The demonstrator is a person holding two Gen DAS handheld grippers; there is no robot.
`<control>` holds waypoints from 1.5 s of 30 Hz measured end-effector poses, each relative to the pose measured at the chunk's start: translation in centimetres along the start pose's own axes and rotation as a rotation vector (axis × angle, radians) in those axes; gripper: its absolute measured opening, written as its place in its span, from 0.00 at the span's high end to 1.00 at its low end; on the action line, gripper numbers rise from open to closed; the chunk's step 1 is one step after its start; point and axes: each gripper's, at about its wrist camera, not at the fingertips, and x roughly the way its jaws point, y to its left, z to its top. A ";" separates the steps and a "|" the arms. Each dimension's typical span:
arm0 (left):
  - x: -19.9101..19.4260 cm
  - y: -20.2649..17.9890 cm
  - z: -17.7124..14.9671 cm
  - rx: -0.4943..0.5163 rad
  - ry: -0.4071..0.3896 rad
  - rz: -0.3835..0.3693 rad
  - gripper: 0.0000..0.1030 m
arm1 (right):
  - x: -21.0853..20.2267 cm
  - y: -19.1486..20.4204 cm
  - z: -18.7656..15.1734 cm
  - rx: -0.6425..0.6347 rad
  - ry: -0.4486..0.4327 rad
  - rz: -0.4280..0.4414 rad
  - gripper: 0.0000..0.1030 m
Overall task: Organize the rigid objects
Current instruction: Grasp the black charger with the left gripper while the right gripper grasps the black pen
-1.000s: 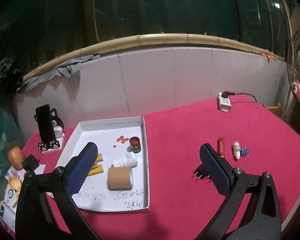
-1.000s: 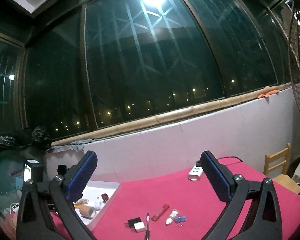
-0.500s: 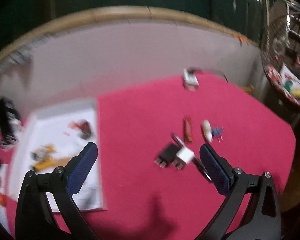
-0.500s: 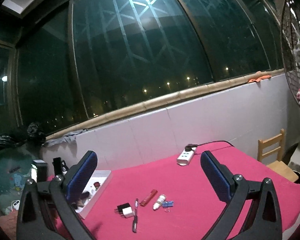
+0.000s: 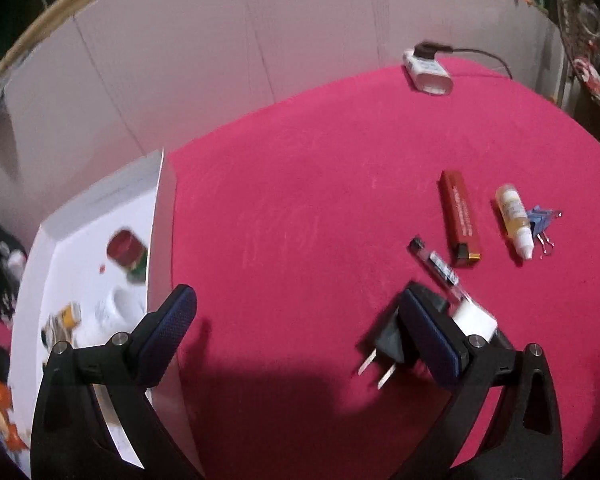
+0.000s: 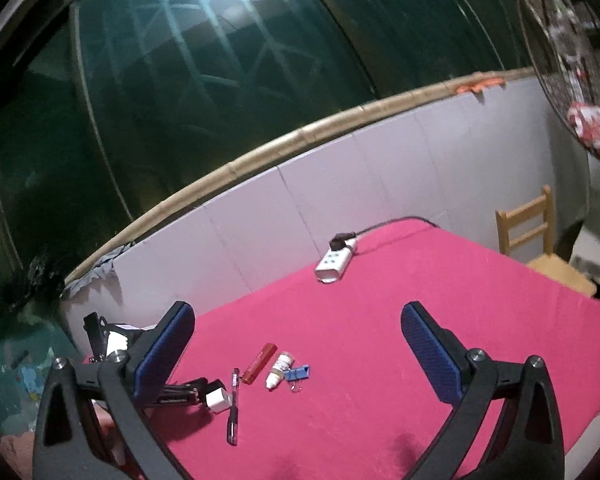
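Observation:
My left gripper (image 5: pixel 300 332) is open, low over the pink tablecloth (image 5: pixel 300 200). A black plug adapter (image 5: pixel 386 338) lies just inside its right finger, prongs pointing toward me, with a white adapter (image 5: pixel 474 318) behind that finger. Beyond them lie a black pen (image 5: pixel 436 268), a red flat box (image 5: pixel 460 220), a small dropper bottle (image 5: pixel 514 220) and a blue binder clip (image 5: pixel 542 218). My right gripper (image 6: pixel 296 352) is open and empty, higher up, with the red box (image 6: pixel 260 368), bottle (image 6: pixel 278 370), clip (image 6: pixel 298 372), pen (image 6: pixel 234 404) and white adapter (image 6: pixel 218 400) between and below its fingers.
A white tray (image 5: pixel 160 220) at the left holds a red-lidded jar (image 5: pixel 126 248) and several small items. A white power strip (image 5: pixel 428 70) with a cable sits at the far edge by the grey wall. A wooden chair (image 6: pixel 528 232) stands off the table's right side.
My left gripper has swung right from over the tray and dropped toward the black plug adapter. The right gripper has tilted down and come closer to the table. Both stayed open.

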 end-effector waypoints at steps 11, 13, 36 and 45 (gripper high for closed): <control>-2.2 -1.9 -1.5 0.141 -0.037 -0.096 0.00 | 0.5 -0.8 -0.5 0.036 0.019 -0.010 0.00; -2.9 -1.9 -1.7 0.120 -0.052 -0.108 0.00 | 0.7 -0.8 -0.7 0.038 0.026 -0.009 0.00; -2.4 -3.5 -3.9 0.136 0.030 -0.310 0.52 | 1.8 -0.5 -1.9 0.036 0.094 0.001 0.00; -3.4 -4.0 -4.7 0.128 -0.007 -0.306 0.71 | 3.4 0.2 -3.0 -0.004 0.154 0.033 0.00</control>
